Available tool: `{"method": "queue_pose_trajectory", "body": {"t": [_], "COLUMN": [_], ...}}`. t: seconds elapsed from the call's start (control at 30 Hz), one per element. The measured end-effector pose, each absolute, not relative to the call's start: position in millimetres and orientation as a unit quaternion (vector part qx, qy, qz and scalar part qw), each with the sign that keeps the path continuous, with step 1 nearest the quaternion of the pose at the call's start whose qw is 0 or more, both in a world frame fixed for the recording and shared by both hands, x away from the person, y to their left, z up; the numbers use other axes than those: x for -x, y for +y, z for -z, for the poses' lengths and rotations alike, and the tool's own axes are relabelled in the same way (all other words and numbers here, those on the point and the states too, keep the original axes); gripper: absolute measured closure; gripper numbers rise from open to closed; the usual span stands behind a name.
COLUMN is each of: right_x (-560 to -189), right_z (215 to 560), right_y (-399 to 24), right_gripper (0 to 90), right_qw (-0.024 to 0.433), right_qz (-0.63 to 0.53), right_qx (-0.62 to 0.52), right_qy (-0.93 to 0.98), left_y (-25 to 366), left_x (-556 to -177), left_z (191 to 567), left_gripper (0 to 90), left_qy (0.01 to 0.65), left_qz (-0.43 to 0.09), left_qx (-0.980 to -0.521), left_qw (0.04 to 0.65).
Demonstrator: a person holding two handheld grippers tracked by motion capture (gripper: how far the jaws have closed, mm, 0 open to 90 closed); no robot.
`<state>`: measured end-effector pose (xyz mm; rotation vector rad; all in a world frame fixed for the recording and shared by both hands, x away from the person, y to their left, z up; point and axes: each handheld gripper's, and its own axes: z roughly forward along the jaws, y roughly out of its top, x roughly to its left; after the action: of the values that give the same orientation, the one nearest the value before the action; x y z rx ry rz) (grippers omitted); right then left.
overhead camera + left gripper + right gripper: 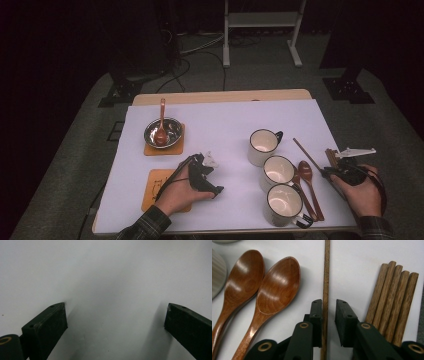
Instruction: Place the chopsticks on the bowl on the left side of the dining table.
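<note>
you worked in a dim lab-like recording room: behind the white-covered table (220, 120) lay grey carpet (250, 75), loose cables (200, 47), dark stand feet (117, 92) and a white metal frame (262, 30).

In the right gripper view, the single chopstick (326, 290) runs off the top and bottom edges; both spoons' (259, 290) handles are cut off below, and the chopstick bundle's (393, 297) lower ends hide behind the right claw (329, 312).

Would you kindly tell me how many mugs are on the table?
3. They stand in a diagonal row on the right half: the farthest mug, the middle mug and the nearest mug by the front edge. The two wooden spoons lie just right of them.
</note>
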<state>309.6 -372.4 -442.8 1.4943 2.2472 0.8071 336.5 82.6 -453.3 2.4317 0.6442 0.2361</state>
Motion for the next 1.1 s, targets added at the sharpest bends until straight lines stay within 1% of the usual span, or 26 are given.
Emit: {"method": "queue_pose_trajectory", "body": {"t": [0.3, 0.37, 0.7, 1.1], "right_x": [-310.1, -310.1, -310.5, -311.5], "right_z": [443.6, 443.6, 444.2, 440.2], "right_y": [-370.6, -369.4, -370.5, -371.6], "right_gripper": [81.2, 84.1, 84.8, 84.9], "right_qw": [0.165, 0.163, 0.157, 0.159], "right_qz": [-0.277, -0.277, -0.283, -0.288], "right_qx": [-0.523, -0.524, -0.534, -0.537], "right_qy": [0.789, 0.789, 0.781, 0.777], "left_y": [82.7, 82.7, 82.6, 82.6], "left_x": [-336.5, -336.4, -336.4, -336.4], "left_z": [453.4, 453.4, 453.4, 453.4], "left_gripper": [3.1, 3.0, 3.0, 3.0], "left_qy": [0.242, 0.243, 0.243, 0.243], "left_qz": [-0.090, -0.090, -0.089, -0.090], "left_qx": [-0.917, -0.917, -0.917, -0.917], "left_qw": [0.303, 0.303, 0.303, 0.303]}}
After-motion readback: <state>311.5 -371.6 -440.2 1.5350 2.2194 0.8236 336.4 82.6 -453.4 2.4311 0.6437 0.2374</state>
